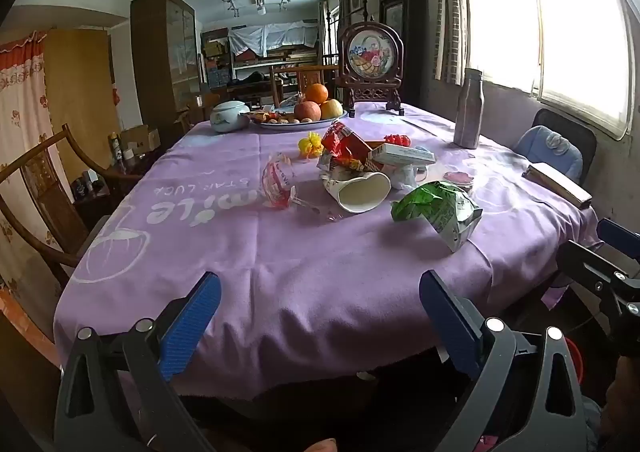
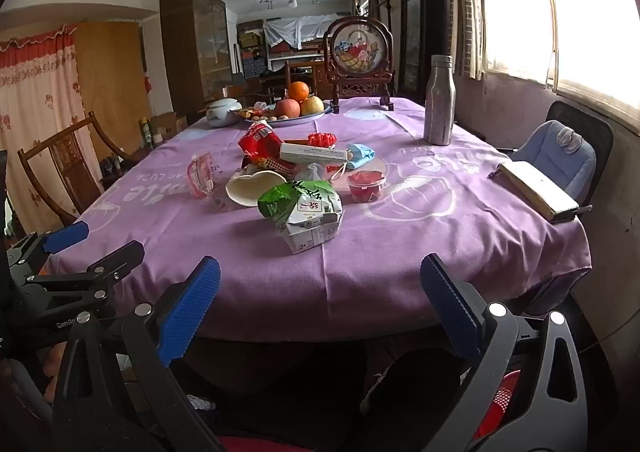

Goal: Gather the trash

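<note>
Lying beyond open jaws, untouched: green carton (image 2: 304, 212), mid-table.

The purple cloth (image 1: 280, 252) over the tabletop carries large white lettering, seen upside down from the left wrist view: "STAR LUCK" in small capitals (image 1: 204, 188) above a bigger word of which "mile" can be made out (image 1: 188, 212). In the right wrist view the same big word shows again on the cloth's right side, partly legible as "ile" (image 2: 436, 164). The black body of the left gripper (image 2: 60, 292) bears white letters "GenRo", cut off after that. The green-and-white crumpled carton (image 2: 304, 212) has printing too small to read.
</note>
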Action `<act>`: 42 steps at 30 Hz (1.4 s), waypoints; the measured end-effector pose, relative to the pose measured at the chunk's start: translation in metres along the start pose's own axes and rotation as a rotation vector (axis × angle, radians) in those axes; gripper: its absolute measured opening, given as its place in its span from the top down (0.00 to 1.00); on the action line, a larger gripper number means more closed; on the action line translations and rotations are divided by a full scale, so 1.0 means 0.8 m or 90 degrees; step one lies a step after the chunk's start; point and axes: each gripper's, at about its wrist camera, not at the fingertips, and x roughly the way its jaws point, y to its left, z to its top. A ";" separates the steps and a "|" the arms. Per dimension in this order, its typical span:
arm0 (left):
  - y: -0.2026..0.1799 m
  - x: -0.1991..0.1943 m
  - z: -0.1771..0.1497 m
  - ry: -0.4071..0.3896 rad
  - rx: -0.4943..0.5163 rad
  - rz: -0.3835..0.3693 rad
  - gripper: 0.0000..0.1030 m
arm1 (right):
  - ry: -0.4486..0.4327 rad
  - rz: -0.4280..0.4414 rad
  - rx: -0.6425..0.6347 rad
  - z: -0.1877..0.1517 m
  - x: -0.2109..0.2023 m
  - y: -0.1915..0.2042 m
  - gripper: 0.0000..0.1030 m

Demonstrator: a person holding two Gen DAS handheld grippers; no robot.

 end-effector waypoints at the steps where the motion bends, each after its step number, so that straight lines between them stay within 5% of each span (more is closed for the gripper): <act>1: 0.000 0.000 0.000 0.000 0.000 0.000 0.06 | 0.000 0.001 0.002 0.000 0.000 0.000 0.07; 42: 0.005 0.014 -0.007 0.029 -0.017 -0.003 0.06 | 0.011 0.001 0.007 -0.006 0.005 -0.005 0.07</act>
